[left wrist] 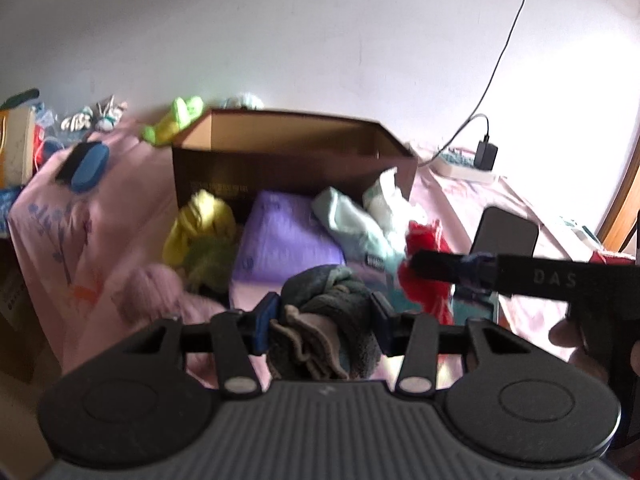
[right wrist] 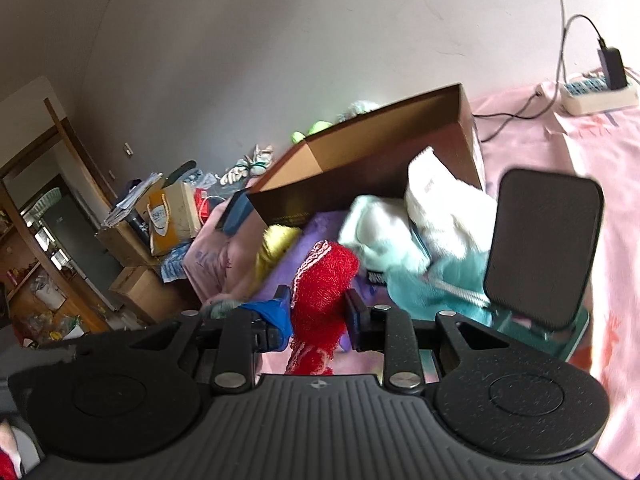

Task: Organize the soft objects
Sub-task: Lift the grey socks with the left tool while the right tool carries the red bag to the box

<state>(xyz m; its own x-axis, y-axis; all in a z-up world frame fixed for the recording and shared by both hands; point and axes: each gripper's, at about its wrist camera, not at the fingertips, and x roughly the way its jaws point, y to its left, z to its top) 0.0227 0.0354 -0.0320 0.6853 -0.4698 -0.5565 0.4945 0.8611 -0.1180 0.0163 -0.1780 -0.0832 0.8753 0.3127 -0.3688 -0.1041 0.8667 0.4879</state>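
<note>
Left gripper [left wrist: 323,322] pinches a grey-brown cloth bundle [left wrist: 328,320]; right gripper [right wrist: 318,312] clamps a red knit piece [right wrist: 324,280], near the open cardboard box [left wrist: 288,152].

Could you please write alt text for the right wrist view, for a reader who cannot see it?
The right gripper is shut on a red knit item above a pink bedspread. Behind it, an open brown box stands with a purple cloth, pale green and white clothes piled before it, and a phone on a stand at right.
</note>
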